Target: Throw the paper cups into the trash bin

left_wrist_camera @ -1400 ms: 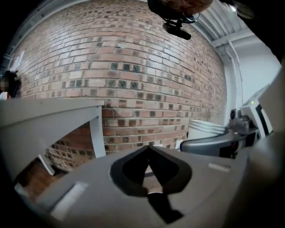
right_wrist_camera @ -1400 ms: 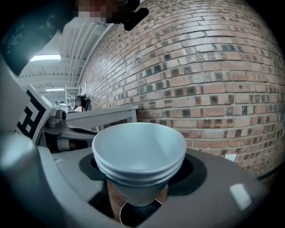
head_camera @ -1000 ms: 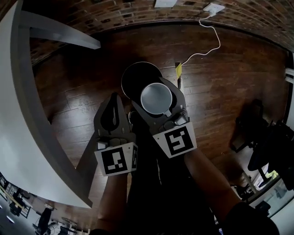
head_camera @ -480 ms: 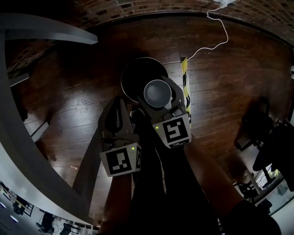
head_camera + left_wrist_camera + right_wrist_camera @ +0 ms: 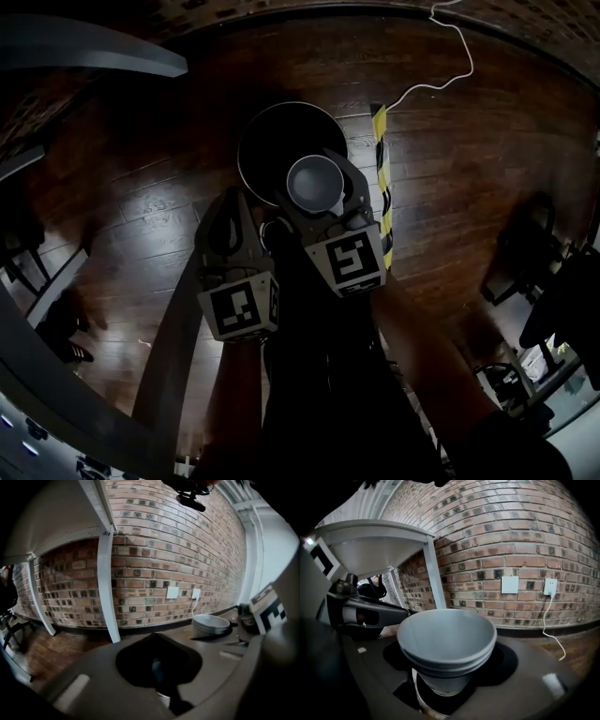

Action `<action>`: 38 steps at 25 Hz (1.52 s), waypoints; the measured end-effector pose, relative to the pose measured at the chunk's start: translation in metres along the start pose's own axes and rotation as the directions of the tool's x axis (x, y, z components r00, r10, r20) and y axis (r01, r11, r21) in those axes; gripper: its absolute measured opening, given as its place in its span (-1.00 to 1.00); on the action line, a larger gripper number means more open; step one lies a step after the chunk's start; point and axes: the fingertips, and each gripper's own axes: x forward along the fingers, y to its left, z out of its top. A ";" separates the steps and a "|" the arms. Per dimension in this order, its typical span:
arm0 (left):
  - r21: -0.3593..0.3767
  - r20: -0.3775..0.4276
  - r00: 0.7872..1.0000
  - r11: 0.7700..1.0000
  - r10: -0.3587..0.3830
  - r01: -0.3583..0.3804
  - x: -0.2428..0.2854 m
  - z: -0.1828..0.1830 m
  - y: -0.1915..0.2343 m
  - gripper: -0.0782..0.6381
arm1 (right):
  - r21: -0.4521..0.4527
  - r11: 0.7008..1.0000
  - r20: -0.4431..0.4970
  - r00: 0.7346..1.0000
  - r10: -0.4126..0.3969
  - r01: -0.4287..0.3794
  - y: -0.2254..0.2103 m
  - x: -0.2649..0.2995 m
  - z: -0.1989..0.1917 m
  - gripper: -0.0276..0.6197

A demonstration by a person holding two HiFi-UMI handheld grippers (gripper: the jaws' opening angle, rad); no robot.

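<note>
A stack of grey paper cups (image 5: 315,181) stands upright between the jaws of my right gripper (image 5: 317,194), which is shut on it. The cups hang over the near right part of the round black trash bin (image 5: 272,141) on the floor. In the right gripper view the cups (image 5: 446,641) fill the middle, and a pale round rim (image 5: 419,693) shows below them. My left gripper (image 5: 232,197) is to the left of the bin's near edge, shut and holding nothing. From the left gripper view the cups (image 5: 211,624) appear at the right.
A dark wooden floor (image 5: 141,216) lies all around. Yellow and black tape (image 5: 381,178) and a white cable (image 5: 441,75) run right of the bin. A grey-white table (image 5: 84,52) sits to the left, its legs (image 5: 105,588) before a brick wall with sockets (image 5: 510,584). Dark chairs (image 5: 530,262) are at the right.
The bin has come closer under the cups, and the cups now sit further over its opening. The table has slid away to the left. Both grippers keep their states.
</note>
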 end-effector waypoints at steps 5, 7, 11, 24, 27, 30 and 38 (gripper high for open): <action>0.010 -0.010 1.000 1.000 0.004 -0.004 0.003 -0.009 0.008 -0.77 | 0.026 1.000 -0.026 1.000 0.008 -0.007 0.000 0.012 -0.017 0.17; 0.004 -0.005 1.000 1.000 0.000 0.000 0.005 -0.010 0.006 -0.77 | 0.039 0.999 -0.038 0.999 0.012 -0.010 0.000 0.015 -0.023 0.17; 0.001 -0.002 1.000 1.000 -0.011 0.011 0.007 -0.012 0.003 -0.77 | 0.061 0.998 -0.045 0.999 0.016 -0.013 0.002 0.020 -0.036 0.18; -0.008 -0.015 1.000 1.000 -0.011 0.011 0.010 -0.024 0.001 -0.77 | 0.104 0.995 -0.158 0.987 0.027 -0.010 0.000 0.039 -0.096 0.22; -0.008 -0.019 1.000 1.000 -0.011 0.011 0.011 -0.026 0.002 -0.77 | 0.102 0.995 -0.168 0.986 0.016 0.001 -0.001 0.041 -0.102 0.30; -0.009 -0.023 1.000 1.000 -0.015 0.015 0.011 -0.029 0.000 -0.77 | 0.105 0.994 -0.181 0.983 0.016 0.003 -0.003 0.042 -0.108 0.34; -0.015 -0.021 1.000 1.000 -0.013 0.012 0.011 -0.028 0.000 -0.77 | 0.094 0.995 -0.191 0.981 0.028 -0.010 -0.001 0.044 -0.110 0.36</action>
